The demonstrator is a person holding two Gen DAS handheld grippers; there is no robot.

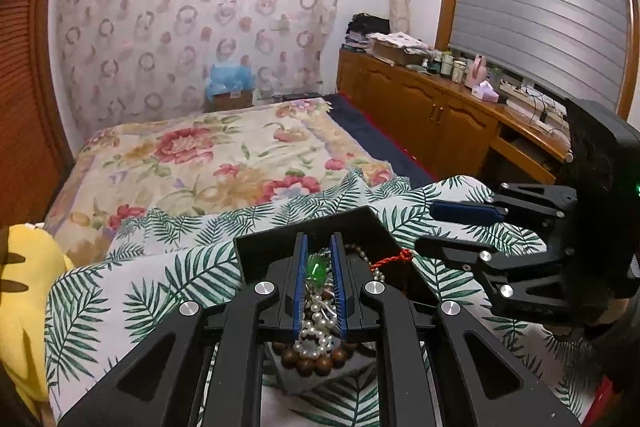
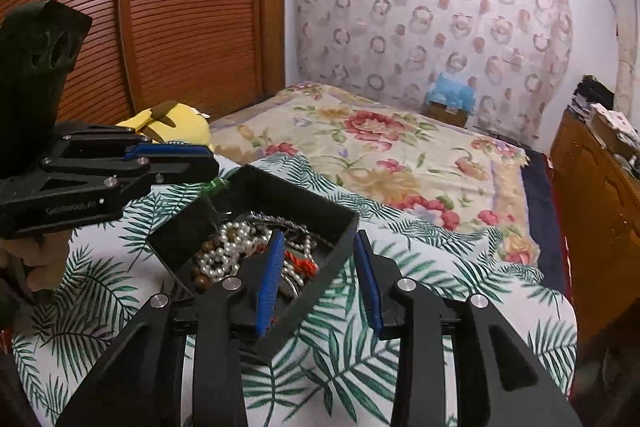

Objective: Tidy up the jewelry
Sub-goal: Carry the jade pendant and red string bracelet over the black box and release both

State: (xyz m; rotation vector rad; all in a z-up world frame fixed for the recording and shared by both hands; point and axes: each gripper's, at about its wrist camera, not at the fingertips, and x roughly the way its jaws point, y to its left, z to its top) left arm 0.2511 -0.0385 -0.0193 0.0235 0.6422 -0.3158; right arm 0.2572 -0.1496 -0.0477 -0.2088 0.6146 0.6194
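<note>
A black box [image 2: 320, 215] sits on a palm-leaf cloth [image 2: 360, 347] on the bed and holds a tangle of jewelry: white pearl strands [image 2: 228, 251], brown wooden beads [image 1: 316, 359], a red cord [image 2: 304, 263] and a green bead [image 1: 318, 269]. My left gripper [image 1: 319, 247] is over the box, its jaws narrowly apart around the green bead; it also shows in the right wrist view [image 2: 218, 163]. My right gripper [image 2: 320, 239] is open and straddles the box's right wall; it also shows in the left wrist view [image 1: 424, 227].
A floral bedspread [image 1: 208, 155] lies beyond the cloth. A yellow plush toy [image 1: 24, 287] lies at the left. A wooden cabinet [image 1: 440, 115] with clutter runs along the right. A slatted wardrobe [image 2: 180, 7] stands at the left.
</note>
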